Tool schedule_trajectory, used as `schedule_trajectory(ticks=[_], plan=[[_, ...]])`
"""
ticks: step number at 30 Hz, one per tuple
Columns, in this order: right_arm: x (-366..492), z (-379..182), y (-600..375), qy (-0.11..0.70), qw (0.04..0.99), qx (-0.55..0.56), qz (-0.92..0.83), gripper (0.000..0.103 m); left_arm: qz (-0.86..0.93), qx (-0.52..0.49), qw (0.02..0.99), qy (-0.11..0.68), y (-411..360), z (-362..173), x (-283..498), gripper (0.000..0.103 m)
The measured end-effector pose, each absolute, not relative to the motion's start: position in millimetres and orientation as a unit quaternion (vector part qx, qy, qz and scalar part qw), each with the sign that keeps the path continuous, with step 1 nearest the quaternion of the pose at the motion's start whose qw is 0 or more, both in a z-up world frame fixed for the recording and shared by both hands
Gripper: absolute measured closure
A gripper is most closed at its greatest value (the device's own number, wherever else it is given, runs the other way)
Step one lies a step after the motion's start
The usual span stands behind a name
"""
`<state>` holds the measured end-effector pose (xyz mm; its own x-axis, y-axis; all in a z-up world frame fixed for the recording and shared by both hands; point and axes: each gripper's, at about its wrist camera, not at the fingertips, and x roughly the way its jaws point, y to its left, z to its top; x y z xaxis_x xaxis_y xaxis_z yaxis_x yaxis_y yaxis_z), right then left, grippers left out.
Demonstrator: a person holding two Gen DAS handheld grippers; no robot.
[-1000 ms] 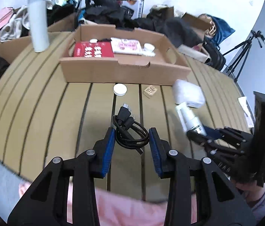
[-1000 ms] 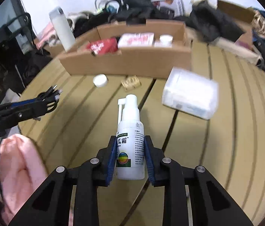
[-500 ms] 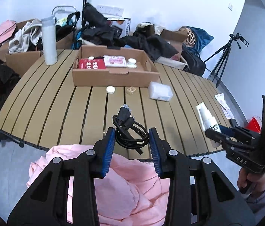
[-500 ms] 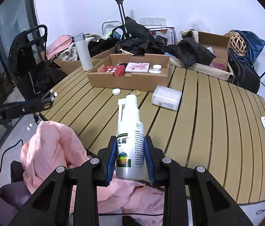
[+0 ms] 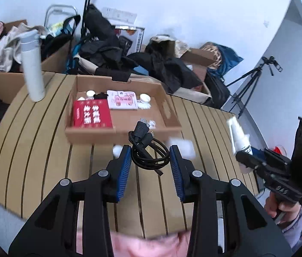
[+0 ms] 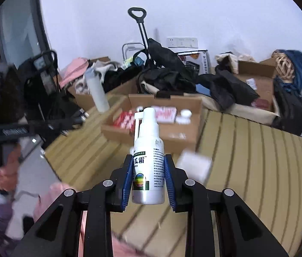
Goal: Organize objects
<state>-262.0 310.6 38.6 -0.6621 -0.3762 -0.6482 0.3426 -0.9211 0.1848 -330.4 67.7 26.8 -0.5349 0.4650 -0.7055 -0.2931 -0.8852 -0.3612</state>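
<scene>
Carrying both loads toward the cardboard box [image 5: 90, 138], the left tool [image 5: 150, 157] has a coiled black cable [image 5: 148, 147] pinched between its blue pads, jaws partly closed around the coil with the plug ends sticking up and forward. The right tool [image 6: 148, 172] is clamped on the lower body of a white spray bottle [image 6: 148, 150], which stands upright with its nozzle toward the box.

The cable looks like the riskier load. It seems to be gripped only across the loop's sides, so a quick swing could let the coil spring open or slip down, and a loose end could catch the box's front wall on the way in. The bottle is tall and held low, so I judge it could pivot in the pads if its top bumps the wall or something inside. The box already holds a red packet [image 5: 92, 114], a pink-and-white card [image 5: 122, 102] and a small white jar [image 5: 144, 97], leaving free floor mostly at its right side; both tools aiming there together could collide.

The slatted wooden surface [image 5: 33, 150] also carries a tall white flask [image 5: 33, 70] at the far left, plus a white pack [image 6: 193, 167] and a small white cap [image 5: 116, 150] just in front of the box, both blurred. Behind are heaps of dark clothing [image 5: 161, 68], more cartons, a tripod [image 5: 251, 85] and a white wall. Pink fabric [image 5: 140, 246] shows at the near edge.
</scene>
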Motion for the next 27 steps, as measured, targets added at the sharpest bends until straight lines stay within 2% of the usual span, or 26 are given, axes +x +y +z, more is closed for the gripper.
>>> schedule_trajectory(ticks=[5,10,16,20,22,24,25,27], plan=[[-377.5,13.3,297.4,-0.100,0.214,0.414,-0.879,0.073,0.853,-0.470,0.209,-0.092,92.6,-8.3,-414.1,0.071],[-464.1,-46.5,273.2,-0.106,0.185,0.469,-0.857,0.073,0.835,-0.510,0.194,-0.069,110.9,-66.6,-478.1,0.071],[-519.6,-128.9,254.3,-0.126,0.157,0.544,-0.815,0.073,0.825,-0.520,0.208,-0.075,106.3,-105.8,-495.1,0.070],[-525.6,-145.4,240.7,-0.132,0.179,0.558,-0.799,0.072,0.830,-0.509,0.215,-0.082,91.3,-108.5,-488.4,0.062],[-527.0,-143.8,236.7,-0.127,0.180,0.557,-0.801,0.062,0.836,-0.499,0.214,-0.081,84.2,-102.4,-484.7,0.059],[-525.6,-136.8,237.7,-0.122,0.168,0.550,-0.809,0.036,0.842,-0.489,0.209,-0.085,74.3,-90.8,-482.5,0.054],[-523.8,-132.5,240.5,-0.128,0.168,0.546,-0.811,0.030,0.845,-0.487,0.205,-0.087,71.6,-86.9,-482.9,0.052],[-517.4,-122.6,247.0,-0.134,0.165,0.541,-0.814,0.028,0.851,-0.484,0.188,-0.085,62.6,-73.5,-478.8,0.042]])
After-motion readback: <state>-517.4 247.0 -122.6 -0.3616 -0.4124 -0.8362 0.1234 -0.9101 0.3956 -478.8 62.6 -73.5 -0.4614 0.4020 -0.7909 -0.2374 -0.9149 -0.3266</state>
